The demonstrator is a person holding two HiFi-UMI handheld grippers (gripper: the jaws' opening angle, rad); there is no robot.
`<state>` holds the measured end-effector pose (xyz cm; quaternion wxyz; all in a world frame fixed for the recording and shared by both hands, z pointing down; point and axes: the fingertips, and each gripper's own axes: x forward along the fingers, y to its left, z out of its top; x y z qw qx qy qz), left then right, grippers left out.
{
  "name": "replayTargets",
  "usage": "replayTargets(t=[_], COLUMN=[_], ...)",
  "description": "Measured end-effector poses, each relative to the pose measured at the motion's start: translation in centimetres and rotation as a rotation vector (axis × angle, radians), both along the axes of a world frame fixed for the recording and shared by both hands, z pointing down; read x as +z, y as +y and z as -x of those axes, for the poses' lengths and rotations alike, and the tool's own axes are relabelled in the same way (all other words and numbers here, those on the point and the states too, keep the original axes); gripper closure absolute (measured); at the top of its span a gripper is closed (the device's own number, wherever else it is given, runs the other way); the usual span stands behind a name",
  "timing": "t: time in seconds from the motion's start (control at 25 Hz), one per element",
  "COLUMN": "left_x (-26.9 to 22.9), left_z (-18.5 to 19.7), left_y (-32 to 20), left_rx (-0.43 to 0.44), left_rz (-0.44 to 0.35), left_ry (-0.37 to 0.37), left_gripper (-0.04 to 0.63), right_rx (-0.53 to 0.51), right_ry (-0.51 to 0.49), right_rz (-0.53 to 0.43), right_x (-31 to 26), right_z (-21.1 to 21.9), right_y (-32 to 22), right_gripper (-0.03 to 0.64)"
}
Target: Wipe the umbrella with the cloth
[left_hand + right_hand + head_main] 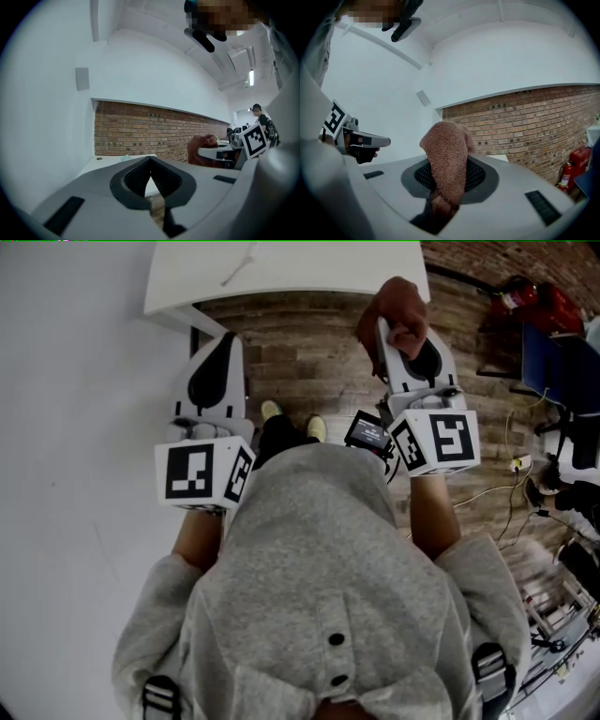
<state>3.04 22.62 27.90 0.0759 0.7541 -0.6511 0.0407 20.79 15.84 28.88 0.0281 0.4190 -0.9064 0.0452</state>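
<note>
A person in a grey hooded top [319, 568] stands on a wood-plank floor [309, 362], holding out a claw in each hand, both pointing toward a white surface [281, 273] at the far end. The right claw [449, 180] pinches a rust-brown cloth [447, 154], which bunches up above the jaws and trails down between them. The left claw [151, 180], beside it and apart from it, has its jaws pressed together with nothing between them. A white wall [75, 381] runs along the left. A brick wall [131, 131] stands behind the surface, and a red fire extinguisher [567, 176] stands at the far right. The toes of the person's shoes [272, 411] show between the claws.
</note>
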Motion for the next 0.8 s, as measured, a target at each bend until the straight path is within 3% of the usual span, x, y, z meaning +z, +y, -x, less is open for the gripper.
replayTargets(t=[0.32, 0.48, 0.8], left_x=[-0.6, 1.2, 0.3], left_z=[1.4, 4.3, 8.2], left_y=[-4.5, -6.0, -9.8], left_rx=[-0.001, -0.014, 0.005], left_rz=[0.022, 0.025, 0.017], left_ry=[0.001, 0.041, 0.016], left_gripper=[0.58, 0.58, 0.58], right_rx=[0.012, 0.001, -0.008], right_ry=[0.0, 0.007, 0.024], right_rz=[0.016, 0.017, 0.012], right_x=[-1.4, -0.1, -1.3], right_z=[0.6, 3.4, 8.0], right_y=[-3.7, -5.0, -8.9], right_gripper=[0.514, 0.514, 0.514])
